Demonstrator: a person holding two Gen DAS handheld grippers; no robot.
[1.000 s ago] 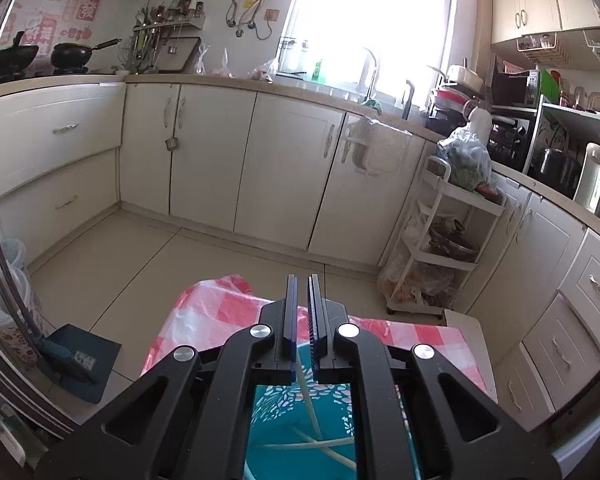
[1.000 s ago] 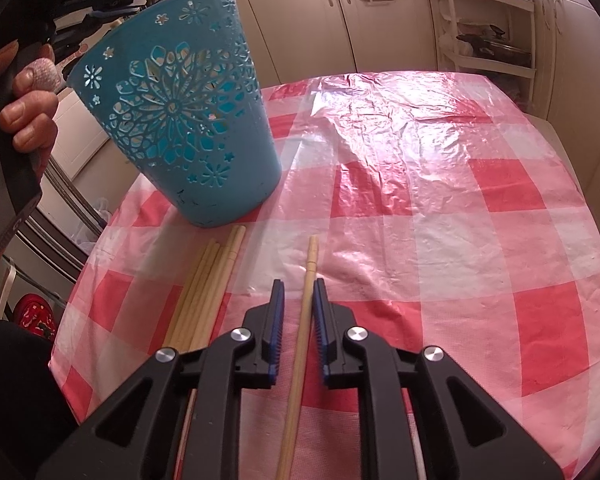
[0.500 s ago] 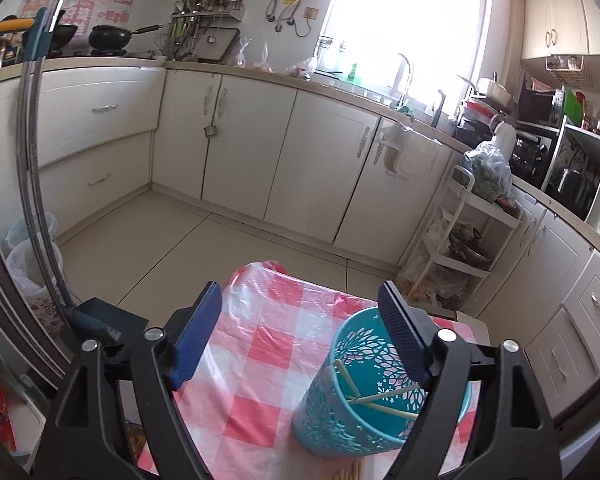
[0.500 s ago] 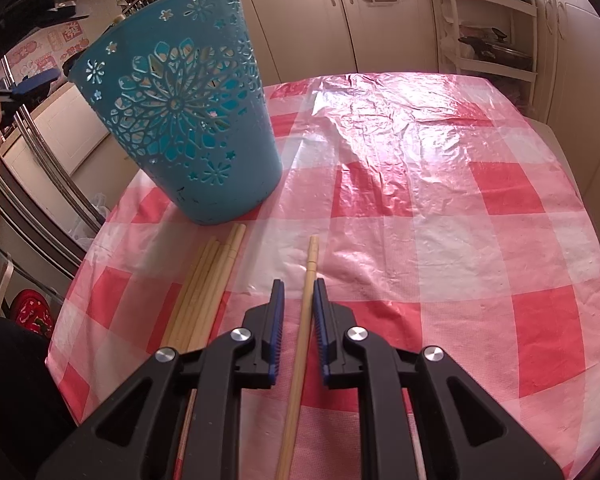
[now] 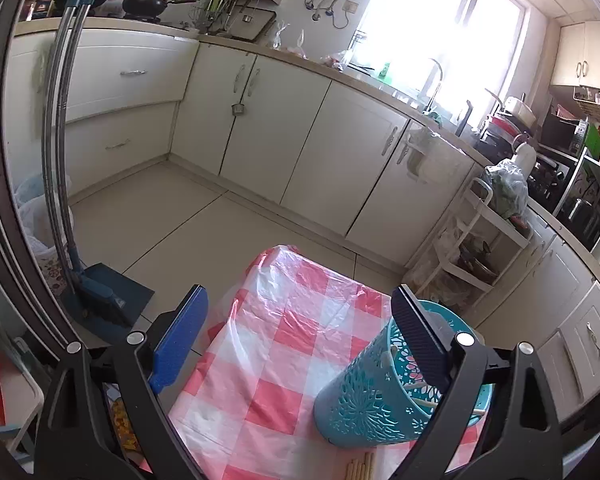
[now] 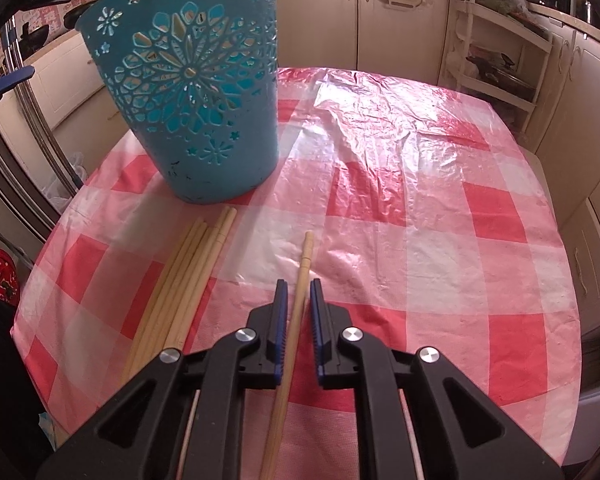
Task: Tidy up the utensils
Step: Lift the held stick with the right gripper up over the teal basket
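1. The single chopstick lies flat on the checked tablecloth, just right of the loose bundle of chopsticks and near the foot of the blue basket.
2. The right gripper straddles that chopstick as it did a second ago, jaws narrowly apart with gaps either side; it grips nothing yet.
3. A second ago the left gripper was pinched shut over the basket; now it is spread wide, empty, drawn back up and to the left.
4. Chopsticks show inside the basket, so a drop-off looks done and the next pick-up is due.
5. The right gripper sits low and level; the left hangs above, looking down at the table.
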